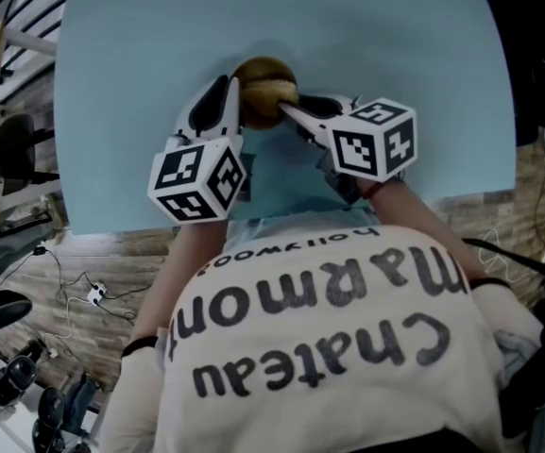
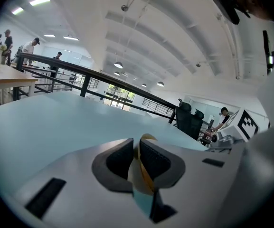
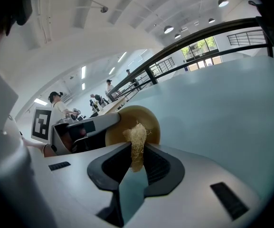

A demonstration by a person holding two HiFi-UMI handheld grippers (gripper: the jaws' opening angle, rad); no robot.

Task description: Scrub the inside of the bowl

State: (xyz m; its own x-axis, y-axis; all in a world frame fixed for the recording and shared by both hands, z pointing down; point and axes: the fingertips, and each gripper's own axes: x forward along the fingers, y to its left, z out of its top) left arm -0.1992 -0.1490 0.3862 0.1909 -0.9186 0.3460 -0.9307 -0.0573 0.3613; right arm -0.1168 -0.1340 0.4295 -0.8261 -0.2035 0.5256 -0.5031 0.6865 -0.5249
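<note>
A tan wooden bowl (image 1: 263, 91) is held tilted above the pale blue table (image 1: 281, 26). My left gripper (image 1: 237, 102) is shut on the bowl's rim (image 2: 145, 172), which shows edge-on between the two dark pads. My right gripper (image 1: 284, 111) is shut on a straw-coloured fibre scrubber (image 3: 137, 146), whose tuft sticks out beyond the pads against the inside of the bowl (image 3: 148, 121). In the right gripper view the left gripper's body (image 3: 87, 129) holds the bowl at its left side.
The table's front edge (image 1: 281, 217) runs just under the marker cubes, close to the person's body. Beyond the table are a railing (image 2: 94, 77), office chairs (image 2: 190, 120) and several people at a distance. Cables and gear lie on the floor (image 1: 55, 291) at the left.
</note>
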